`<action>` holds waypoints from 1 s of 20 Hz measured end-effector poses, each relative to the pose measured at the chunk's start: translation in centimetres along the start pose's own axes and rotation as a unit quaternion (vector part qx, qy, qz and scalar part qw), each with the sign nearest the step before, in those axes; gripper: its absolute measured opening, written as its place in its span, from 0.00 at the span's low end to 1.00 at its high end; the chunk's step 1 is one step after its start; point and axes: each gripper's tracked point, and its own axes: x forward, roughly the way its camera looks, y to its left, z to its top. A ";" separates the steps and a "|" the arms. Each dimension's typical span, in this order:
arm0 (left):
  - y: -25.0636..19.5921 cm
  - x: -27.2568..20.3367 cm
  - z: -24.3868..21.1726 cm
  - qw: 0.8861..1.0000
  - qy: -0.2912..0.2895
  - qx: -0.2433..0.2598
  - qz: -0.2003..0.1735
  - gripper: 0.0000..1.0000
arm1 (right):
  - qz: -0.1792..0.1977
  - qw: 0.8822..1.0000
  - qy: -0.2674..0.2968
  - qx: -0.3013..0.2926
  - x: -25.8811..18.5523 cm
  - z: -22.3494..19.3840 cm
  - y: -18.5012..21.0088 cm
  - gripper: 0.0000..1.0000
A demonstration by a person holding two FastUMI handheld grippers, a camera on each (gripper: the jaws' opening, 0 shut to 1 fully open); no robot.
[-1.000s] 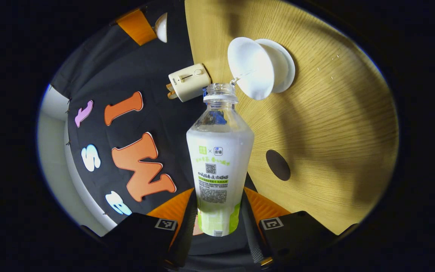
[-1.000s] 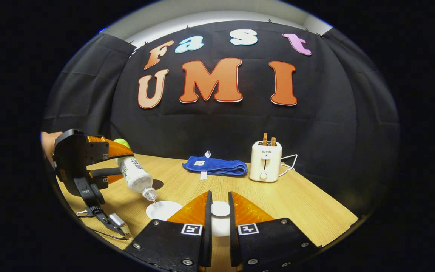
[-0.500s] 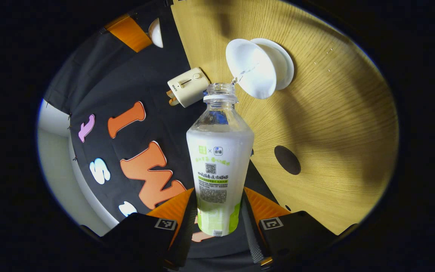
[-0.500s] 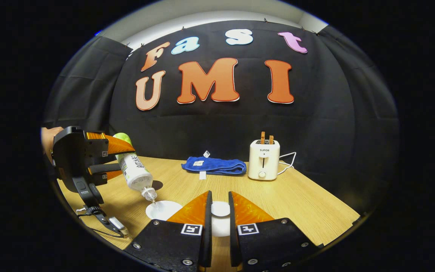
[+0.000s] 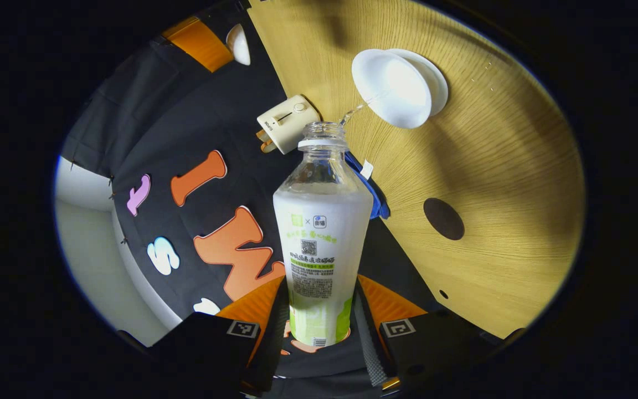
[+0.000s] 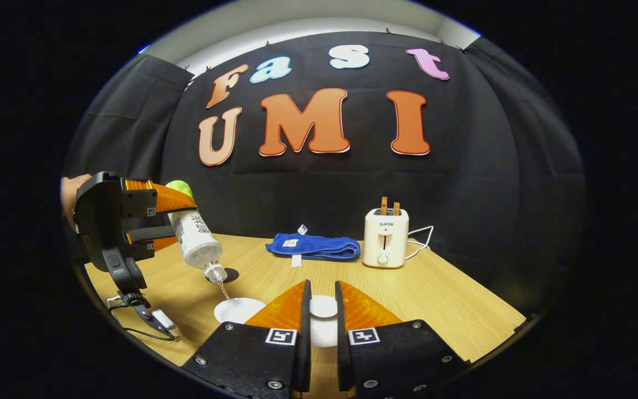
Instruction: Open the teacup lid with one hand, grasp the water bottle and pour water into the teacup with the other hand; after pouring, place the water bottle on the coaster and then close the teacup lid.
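I've lifted the water bottle (image 5: 322, 233) higher since a second ago; my left gripper (image 5: 319, 316) stays clamped on it, a thin stream falling into the teacup (image 5: 394, 88) at 1 o'clock. Right gripper (image 6: 319, 316) pinches the lid (image 6: 323, 306). Wooden table (image 6: 435, 299): one toaster (image 6: 385, 237), one blue towel (image 6: 314, 246), one dark coaster (image 5: 443, 218).

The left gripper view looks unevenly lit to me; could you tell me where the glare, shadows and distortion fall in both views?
Left gripper view: glare whitens the teacup interior, broad soft shadows cross the table, and its edge bows. Right gripper view: even light, the water bottle sharp, the wall curving outward.
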 end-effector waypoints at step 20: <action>-1.6 -0.3 2.7 0.999 -0.023 0.037 0.002 0.64 | 0.007 1.000 -0.004 -0.004 -0.2 0.2 0.6 0.19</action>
